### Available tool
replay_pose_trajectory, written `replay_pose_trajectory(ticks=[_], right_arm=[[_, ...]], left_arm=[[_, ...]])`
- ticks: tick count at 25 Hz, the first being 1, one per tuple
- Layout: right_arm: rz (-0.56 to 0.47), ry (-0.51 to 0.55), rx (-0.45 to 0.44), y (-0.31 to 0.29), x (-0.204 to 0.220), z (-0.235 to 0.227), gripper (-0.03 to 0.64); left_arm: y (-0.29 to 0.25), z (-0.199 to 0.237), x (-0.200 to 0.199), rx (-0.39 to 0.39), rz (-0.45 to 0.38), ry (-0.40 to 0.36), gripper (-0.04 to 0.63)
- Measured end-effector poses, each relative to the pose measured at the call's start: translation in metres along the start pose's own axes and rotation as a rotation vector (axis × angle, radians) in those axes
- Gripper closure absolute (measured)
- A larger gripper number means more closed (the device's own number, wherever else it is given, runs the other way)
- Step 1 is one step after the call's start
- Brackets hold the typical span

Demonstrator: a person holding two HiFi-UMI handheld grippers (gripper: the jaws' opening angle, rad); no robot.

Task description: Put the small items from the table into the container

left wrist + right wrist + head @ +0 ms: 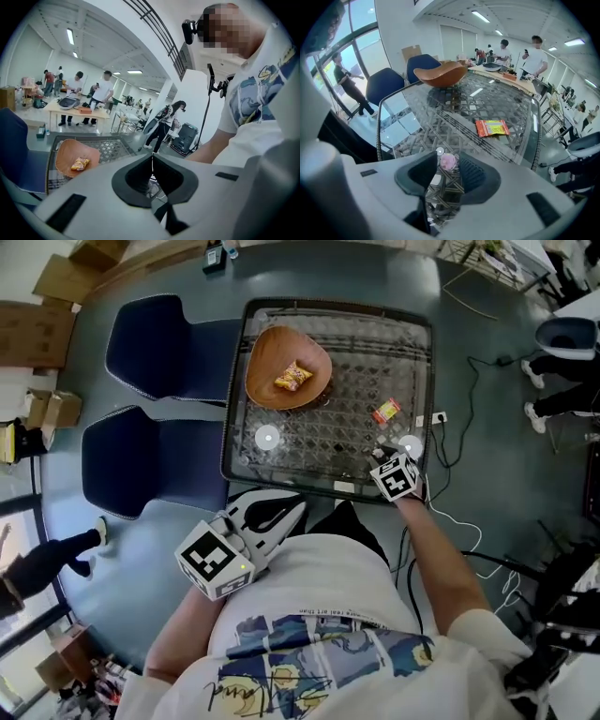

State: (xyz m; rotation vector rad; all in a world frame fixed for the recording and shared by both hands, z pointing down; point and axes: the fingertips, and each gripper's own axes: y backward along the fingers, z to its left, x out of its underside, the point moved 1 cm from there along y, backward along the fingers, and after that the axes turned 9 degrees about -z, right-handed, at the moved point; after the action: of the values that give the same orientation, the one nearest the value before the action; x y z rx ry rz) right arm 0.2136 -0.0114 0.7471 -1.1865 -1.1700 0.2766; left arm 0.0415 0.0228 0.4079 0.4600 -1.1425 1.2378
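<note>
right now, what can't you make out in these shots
- Pink item: the right gripper covers it in the head view; the right gripper view shows it too small to identify.
- Red packet print: too small in head and right gripper views.
- Yellow packet: bowl wall hides it in the right gripper view.

Head view: overhead, steeply down on whole table (337, 307). Left gripper view: back, low, off the near edge, facing across it. Right gripper view: close over near right corner, facing far left. All share bowl (267, 352).
</note>
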Motion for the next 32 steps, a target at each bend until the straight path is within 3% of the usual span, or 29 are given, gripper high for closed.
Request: replay_pose_trajectory(ticks=[4,9,19,24,32], right_arm=[[0.051,0.048,-0.032,-0.006,0.01,-0.003,0.502],[0.04,0.091,-0.068,-0.006,-0.009,0.002,0.505],[-0.146,0.178,-0.109,0.022,-0.132,0.019,0.505],[-0.209,0.235,-0.118,0.01,-0.198,0.028,0.506],[-0.181,0.279,-0.111,-0.04,-0.255,0.027,0.505]], left_arm=[[0.0,0.001,0.0,-0.048,-0.024,0.004,0.586],[0.01,0.007,-0.003,-0.097,-0.056,0.011,0.586],[0.028,0.022,-0.016,-0.111,-0.129,0.017,0.586],[0.052,0.036,-0.017,-0.154,-0.16,0.024,0.586],[0.092,0.053,-0.014,-0.221,-0.191,0.06,0.586]])
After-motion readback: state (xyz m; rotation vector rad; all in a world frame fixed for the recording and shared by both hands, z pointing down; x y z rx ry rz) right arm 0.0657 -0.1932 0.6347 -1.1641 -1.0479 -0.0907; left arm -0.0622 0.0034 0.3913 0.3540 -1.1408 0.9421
